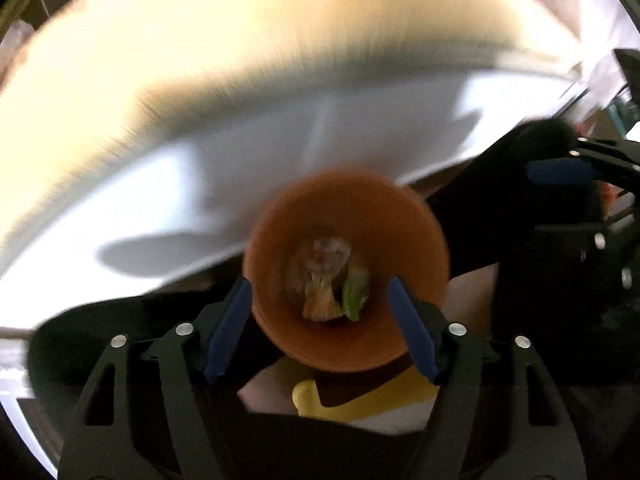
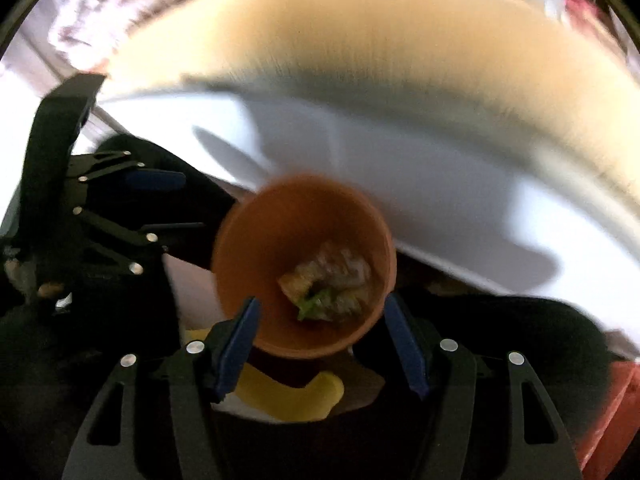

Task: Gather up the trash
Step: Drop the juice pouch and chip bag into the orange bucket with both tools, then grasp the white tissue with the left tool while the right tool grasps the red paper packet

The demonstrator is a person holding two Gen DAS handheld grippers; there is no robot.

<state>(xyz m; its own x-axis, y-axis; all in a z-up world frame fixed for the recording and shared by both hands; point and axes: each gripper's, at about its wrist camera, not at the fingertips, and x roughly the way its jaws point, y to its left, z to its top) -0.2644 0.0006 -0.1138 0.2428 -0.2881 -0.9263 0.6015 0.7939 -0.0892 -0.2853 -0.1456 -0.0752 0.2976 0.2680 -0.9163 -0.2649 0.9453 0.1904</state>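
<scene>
An orange paper cup (image 1: 360, 208) with crumpled wrappers and a green scrap (image 1: 354, 294) inside lies mouth-up in a black trash bag (image 1: 480, 220). It rests on a yellow peel-like piece (image 1: 360, 400) and white paper. My left gripper (image 1: 320, 282) hovers over the cup, open, its blue pads either side of it in the picture but above it. My right gripper (image 2: 320, 298) hangs over the same cup (image 2: 304, 216), also open. Each view shows the other gripper at its edge: a blue pad (image 1: 560, 172) of the right, a blue pad (image 2: 156, 180) of the left. Both views are motion-blurred.
A white table top (image 1: 280, 140) runs behind the bag, with a tan blurred floor (image 1: 280, 32) beyond it. A red object (image 2: 612, 400) sits at the lower right of the right wrist view. The bag's black film (image 2: 500, 320) surrounds the cup.
</scene>
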